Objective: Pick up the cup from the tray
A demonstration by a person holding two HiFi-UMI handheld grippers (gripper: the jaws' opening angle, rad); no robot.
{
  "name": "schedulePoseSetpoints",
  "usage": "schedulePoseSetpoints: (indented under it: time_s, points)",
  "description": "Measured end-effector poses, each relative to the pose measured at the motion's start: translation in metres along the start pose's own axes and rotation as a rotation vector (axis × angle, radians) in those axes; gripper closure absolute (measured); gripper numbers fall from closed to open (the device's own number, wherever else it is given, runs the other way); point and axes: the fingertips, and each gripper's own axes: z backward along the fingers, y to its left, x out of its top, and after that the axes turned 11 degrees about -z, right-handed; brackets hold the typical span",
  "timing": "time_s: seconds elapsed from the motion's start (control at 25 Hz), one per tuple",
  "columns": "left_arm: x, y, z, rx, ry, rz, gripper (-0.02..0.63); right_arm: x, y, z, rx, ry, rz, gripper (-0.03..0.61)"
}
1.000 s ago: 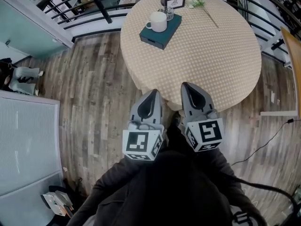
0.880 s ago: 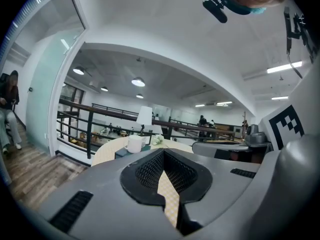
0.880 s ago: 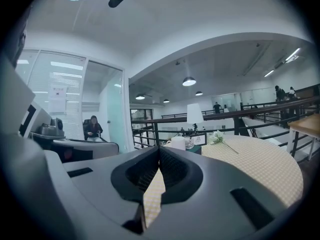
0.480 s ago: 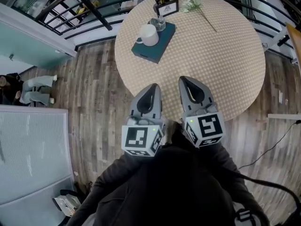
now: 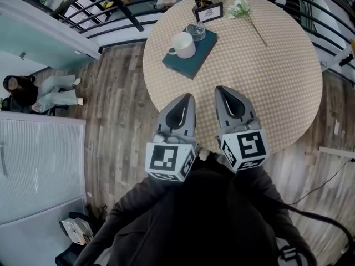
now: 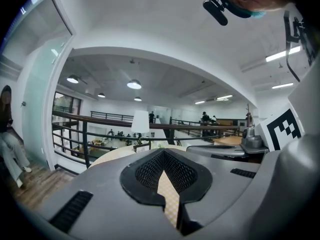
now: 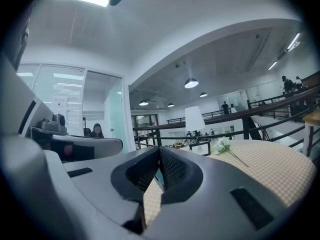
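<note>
Here the left claw (image 5: 186, 97) and right claw (image 5: 222, 89) hover side by side over the near edge of the round table (image 5: 266, 87), both pinched together and gripping nothing. The white cup (image 5: 183, 45) stands on the teal tray (image 5: 195, 61) toward the table's far left, well apart from them, a glass (image 5: 196, 30) just beside it.

Left gripper (image 5: 181, 111) and right gripper (image 5: 230, 103) sit side by side at frame centre, jaws closed, empty

Wood-plank floor (image 5: 119, 98), black railing (image 5: 105, 4)
</note>
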Motion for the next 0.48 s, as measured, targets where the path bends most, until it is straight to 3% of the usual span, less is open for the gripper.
schedulePoseSetpoints:
  time_s: [0.48]
  points:
    - [-0.011,0.044,-0.038,-0.008,-0.007,0.048,0.609,-0.005,-0.011,-0.051,-0.020,0.041,-0.002,0.572]
